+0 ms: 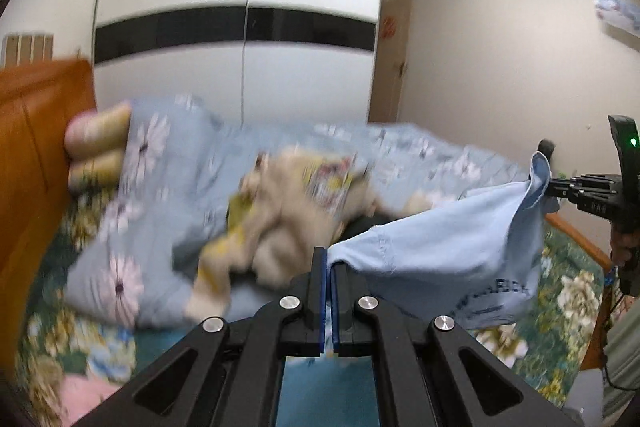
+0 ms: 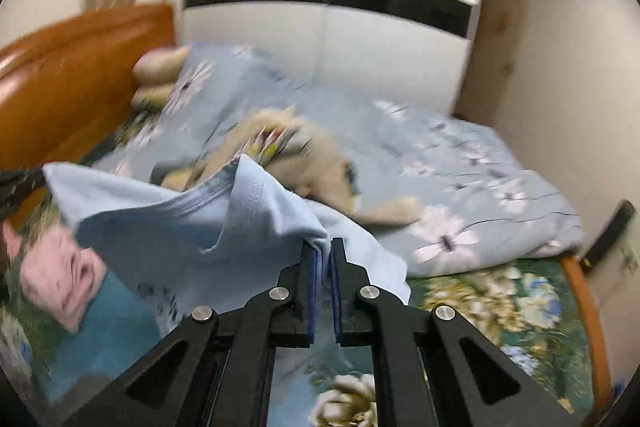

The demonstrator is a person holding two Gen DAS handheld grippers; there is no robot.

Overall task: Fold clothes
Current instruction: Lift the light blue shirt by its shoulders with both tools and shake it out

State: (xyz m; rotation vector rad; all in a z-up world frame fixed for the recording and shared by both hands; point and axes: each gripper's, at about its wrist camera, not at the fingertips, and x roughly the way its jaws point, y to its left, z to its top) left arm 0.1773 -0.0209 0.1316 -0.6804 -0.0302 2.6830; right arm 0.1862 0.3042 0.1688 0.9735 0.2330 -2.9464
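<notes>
Closest to the left wrist camera, the left tool [image 1: 329, 269] has its jaws pressed together on one edge of the blue shirt [image 1: 440, 259]. From there the shirt runs rightward and slightly up to the right tool [image 1: 554, 183], which pinches a bunched corner of it. Both tools are therefore closed on the same garment, and it hangs between them, slack in the middle, clear of the bed [image 1: 560, 311].

With the shirt as landmark, the blue flowered quilt [image 1: 160, 163] lies behind it and to its left, with a beige garment [image 1: 288, 211] heaped on top. The wooden headboard [image 1: 36, 147] stands far to the left of it.

In the right wrist view the shirt [image 2: 180, 227] lies left of the right tool [image 2: 323, 251], whose jaws are shut on a fold of the cloth with only a thin gap between the pads. A pink garment [image 2: 68, 275] lies on the bed below and left of the shirt.

The long axis of the shirt appears to run from tool to tool, across the bed. The next move likely turns on that span: the tools would need to draw apart to pull out the sag before the shirt is laid flat on the free sheet in front of the quilt. Neither hand looks nearer; each holds one end.
</notes>
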